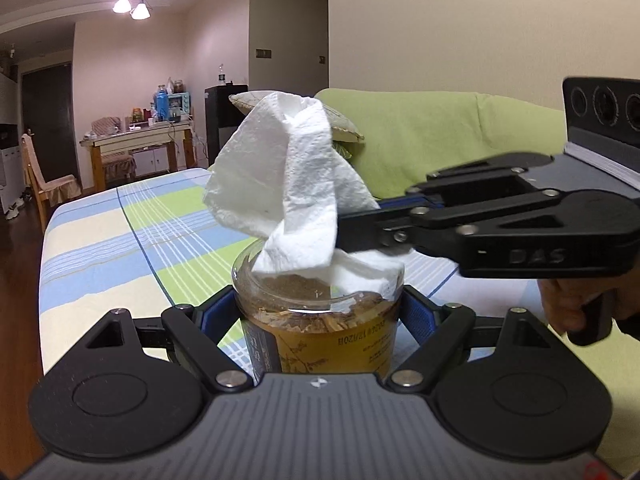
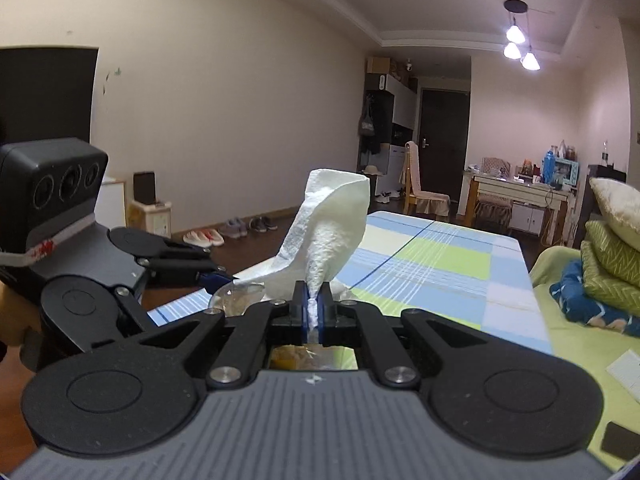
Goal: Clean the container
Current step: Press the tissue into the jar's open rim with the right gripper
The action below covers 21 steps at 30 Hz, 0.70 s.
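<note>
Container [image 1: 320, 320], a clear plastic jar with a yellowish label, stood upright over the checked cloth of the table [image 1: 132, 216], clamped at its neck by the left gripper [image 1: 320, 316]; blue pads pressed both sides, jaws only as wide as the jar. Whether its base rested on the table or hung above it could not be told. Right gripper [image 2: 315, 308] was pinched nearly fully closed on a twisted white paper towel [image 1: 288, 184], whose lower fold lay across the jar's open mouth while the bulk stood above the rim. Inside the jar, brownish residue showed; whether dry or sticky, not clear. Risks as judged: the pinch held only a thin twist of towel, so a hard push into the mouth could tear it or pull it free, leaving paper stuck in the jar. The loose upper bulk looked too big for the mouth and might bunch at the rim rather than reach the walls. Sideways force from wiping could tilt the jar in the left grip or slip it through the pads, the plastic being smooth. Right gripper's fingers might knock the rim if driven down off-centre. A green sofa [image 1: 440, 140] stood beyond the table, clear of the work.
</note>
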{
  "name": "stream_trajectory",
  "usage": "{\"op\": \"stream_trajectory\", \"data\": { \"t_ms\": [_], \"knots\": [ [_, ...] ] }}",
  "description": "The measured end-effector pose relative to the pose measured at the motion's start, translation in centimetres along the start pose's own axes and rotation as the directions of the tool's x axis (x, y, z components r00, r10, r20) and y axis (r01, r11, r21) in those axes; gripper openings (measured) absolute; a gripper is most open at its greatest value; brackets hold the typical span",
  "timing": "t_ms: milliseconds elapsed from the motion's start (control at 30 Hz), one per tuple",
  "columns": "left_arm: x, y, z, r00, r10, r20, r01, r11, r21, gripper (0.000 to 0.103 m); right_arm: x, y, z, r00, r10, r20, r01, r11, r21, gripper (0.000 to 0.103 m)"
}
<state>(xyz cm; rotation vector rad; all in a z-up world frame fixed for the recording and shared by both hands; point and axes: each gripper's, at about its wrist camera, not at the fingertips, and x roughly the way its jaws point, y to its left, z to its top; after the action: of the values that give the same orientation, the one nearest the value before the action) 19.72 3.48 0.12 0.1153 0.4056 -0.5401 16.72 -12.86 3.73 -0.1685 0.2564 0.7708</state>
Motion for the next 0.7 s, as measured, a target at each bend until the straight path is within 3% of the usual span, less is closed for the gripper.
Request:
{"op": "stream_trajectory", "data": {
  "t_ms": [167, 367, 533, 700],
  "knots": [
    [0.4, 0.4, -0.1, 1.000, 0.003, 0.006, -0.003, 1.000, 0.002, 0.085, -1.6, 0.6, 0.2, 0.993, 0.117, -0.012, -0.116, 0.991, 0.071, 0.003],
    [1.1, 0.4, -0.6, 1.000, 0.010, 0.015, -0.011, 1.000, 0.006, 0.085, 0.5, 1.5, 0.8, 0.977, 0.212, -0.006, -0.210, 0.972, 0.109, 0.003],
    [1.4, 0.8, -0.6, 1.000, 0.013, 0.015, -0.013, 1.000, 0.005, 0.084, 3.1, 0.6, 1.2, 0.987, 0.160, 0.000, -0.160, 0.984, 0.081, 0.002],
    [1.6, 1.1, -0.6, 1.000, 0.015, 0.016, -0.015, 1.000, 0.002, 0.084, 2.1, -0.8, 1.3, 0.996, 0.085, -0.021, -0.084, 0.995, 0.047, 0.002]
  ]
}}
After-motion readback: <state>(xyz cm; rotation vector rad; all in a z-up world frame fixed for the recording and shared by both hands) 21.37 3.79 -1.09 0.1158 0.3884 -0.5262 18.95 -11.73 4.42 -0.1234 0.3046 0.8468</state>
